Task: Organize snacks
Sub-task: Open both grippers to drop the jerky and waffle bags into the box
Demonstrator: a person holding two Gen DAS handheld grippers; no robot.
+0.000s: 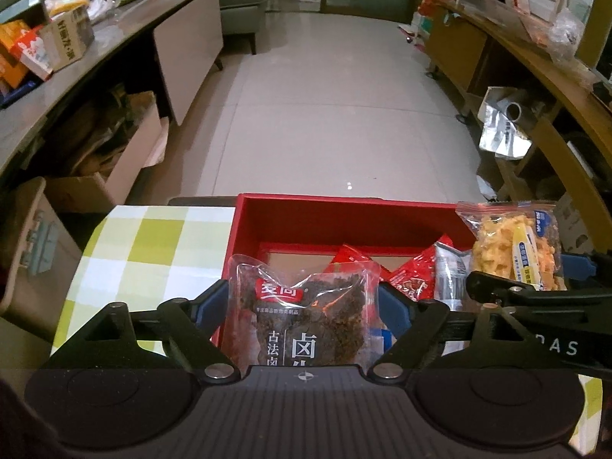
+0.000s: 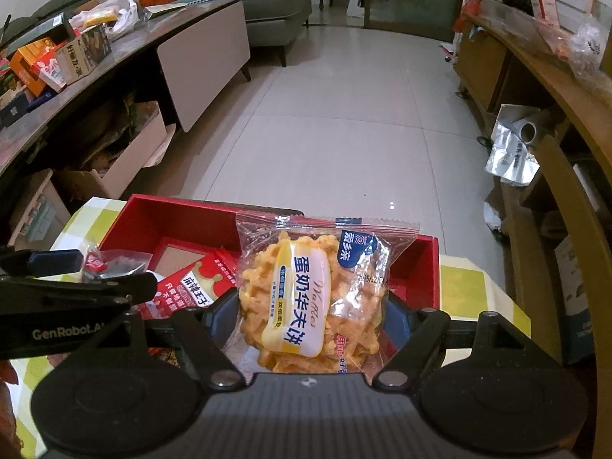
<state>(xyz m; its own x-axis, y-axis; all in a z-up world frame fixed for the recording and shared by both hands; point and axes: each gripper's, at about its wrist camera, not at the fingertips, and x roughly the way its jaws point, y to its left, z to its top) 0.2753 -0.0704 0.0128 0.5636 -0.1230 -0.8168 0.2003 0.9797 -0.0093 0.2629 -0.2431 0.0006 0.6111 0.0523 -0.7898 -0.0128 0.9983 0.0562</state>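
Observation:
My left gripper (image 1: 302, 306) is shut on a clear packet of dark braised meat (image 1: 306, 317), held over the near edge of the red box (image 1: 344, 210). My right gripper (image 2: 310, 313) is shut on a clear waffle packet (image 2: 306, 298) with a yellow and white label, held above the red box (image 2: 172, 214). The waffle packet also shows in the left wrist view (image 1: 512, 248), at the right. Red snack packets (image 1: 409, 275) lie inside the box; one red and white packet (image 2: 199, 287) shows in the right wrist view. The left gripper (image 2: 76, 279) shows at the left of the right wrist view.
The box stands on a table with a green and white checked cloth (image 1: 153, 248). Beyond is a tiled floor (image 1: 325, 95). A cluttered long counter (image 1: 114, 30) runs along the left, a wooden shelf unit (image 1: 535, 76) along the right, with a foil bag (image 1: 505, 122).

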